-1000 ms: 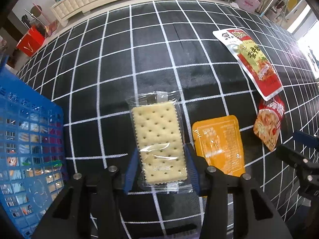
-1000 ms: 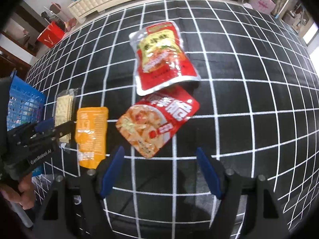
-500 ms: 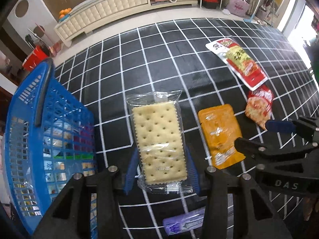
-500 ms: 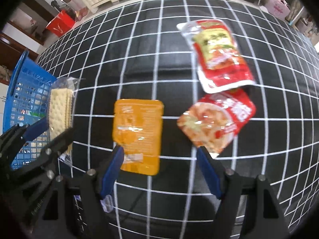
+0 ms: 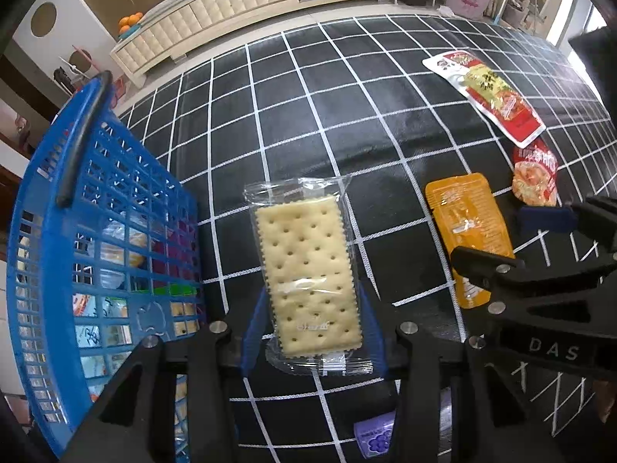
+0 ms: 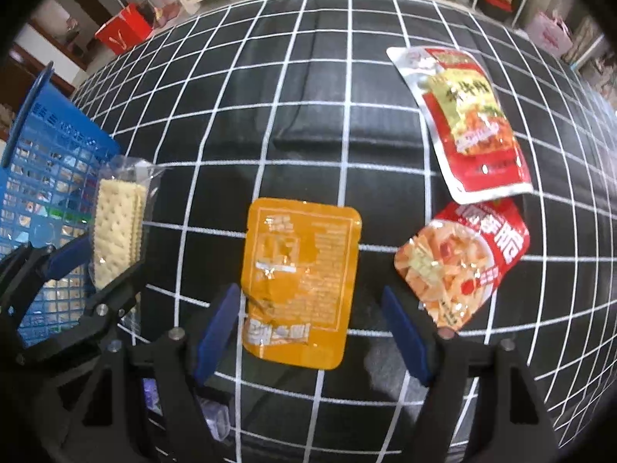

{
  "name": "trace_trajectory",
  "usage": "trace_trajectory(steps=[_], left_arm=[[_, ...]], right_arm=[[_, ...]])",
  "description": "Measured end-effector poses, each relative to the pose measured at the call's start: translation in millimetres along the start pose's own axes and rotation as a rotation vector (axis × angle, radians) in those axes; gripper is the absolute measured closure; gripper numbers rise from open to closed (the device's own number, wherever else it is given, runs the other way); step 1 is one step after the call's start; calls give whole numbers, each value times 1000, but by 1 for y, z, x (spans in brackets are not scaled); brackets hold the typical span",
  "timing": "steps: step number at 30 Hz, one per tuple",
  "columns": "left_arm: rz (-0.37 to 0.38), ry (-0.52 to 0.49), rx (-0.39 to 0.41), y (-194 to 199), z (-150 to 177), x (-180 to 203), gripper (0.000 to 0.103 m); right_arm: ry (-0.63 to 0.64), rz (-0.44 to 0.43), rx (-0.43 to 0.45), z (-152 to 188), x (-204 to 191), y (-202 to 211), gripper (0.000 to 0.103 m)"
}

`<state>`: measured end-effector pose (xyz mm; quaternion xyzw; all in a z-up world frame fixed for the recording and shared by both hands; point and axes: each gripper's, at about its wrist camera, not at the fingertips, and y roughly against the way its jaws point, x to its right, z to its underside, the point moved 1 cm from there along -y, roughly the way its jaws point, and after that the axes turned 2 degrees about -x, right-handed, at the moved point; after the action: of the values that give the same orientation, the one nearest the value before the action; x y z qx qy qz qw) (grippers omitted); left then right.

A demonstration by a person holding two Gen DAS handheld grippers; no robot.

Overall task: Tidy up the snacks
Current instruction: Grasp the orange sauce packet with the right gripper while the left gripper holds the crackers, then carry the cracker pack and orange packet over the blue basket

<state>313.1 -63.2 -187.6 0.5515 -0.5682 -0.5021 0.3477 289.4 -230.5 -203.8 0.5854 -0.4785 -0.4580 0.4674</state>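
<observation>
Left gripper (image 5: 313, 337) clamped on clear-wrapped rectangular cracker pack (image 5: 308, 277), lifted beside blue plastic lattice basket (image 5: 50, 239). Right gripper (image 6: 308, 332) spread wide over flat orange foil sachet (image 6: 300, 281) lying on black white-gridded cloth (image 6: 308, 115). Farther off, two red snack pouches (image 6: 462, 262).

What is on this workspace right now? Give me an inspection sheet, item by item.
Surface: black cloth with white grid.
Job's things: cracker pack; orange pouch, large red pouch, small red pouch lying flat; blue basket part filled.
Clutter: purple packet at the near edge.
Grippers: left gripper shut on the cracker pack; right gripper open over the orange pouch.
Cables: nothing seen.
Surroundings: cream cabinet, red bag.
</observation>
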Motion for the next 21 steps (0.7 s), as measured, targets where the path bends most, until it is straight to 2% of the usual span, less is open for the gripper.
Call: trace_trajectory(steps=[4,6,7,9,11,14,16,17,21], left_arm=[[-28,-27,2,-6,0,6,61],[-25,-39,4,-7,3,7,61],[-20,-42,-2,-9,4,8,61],[11,-33,-3,-11,6,10,61],[15,-33,-6,-13,7,12,61],[24,-41,0,-11,10,18,61],[34,-48,9,-9,9,22,61],[35,-52,12,-8,9,24,61],[44,-66,20,-2,7,33,61]], right_arm=[[68,76,21,-2,-32,-14,25],[127,131,31,4,-49,-19,32],[141,127,42,6,-53,-19,35],[157,121,41,11,-60,-18,52],[169,117,39,15,-63,-17,57],[154,69,37,20,-62,-15,62],[149,48,59,24,-56,-8,74],[147,45,77,25,-53,-2,92],[127,24,86,30,-50,4,92]])
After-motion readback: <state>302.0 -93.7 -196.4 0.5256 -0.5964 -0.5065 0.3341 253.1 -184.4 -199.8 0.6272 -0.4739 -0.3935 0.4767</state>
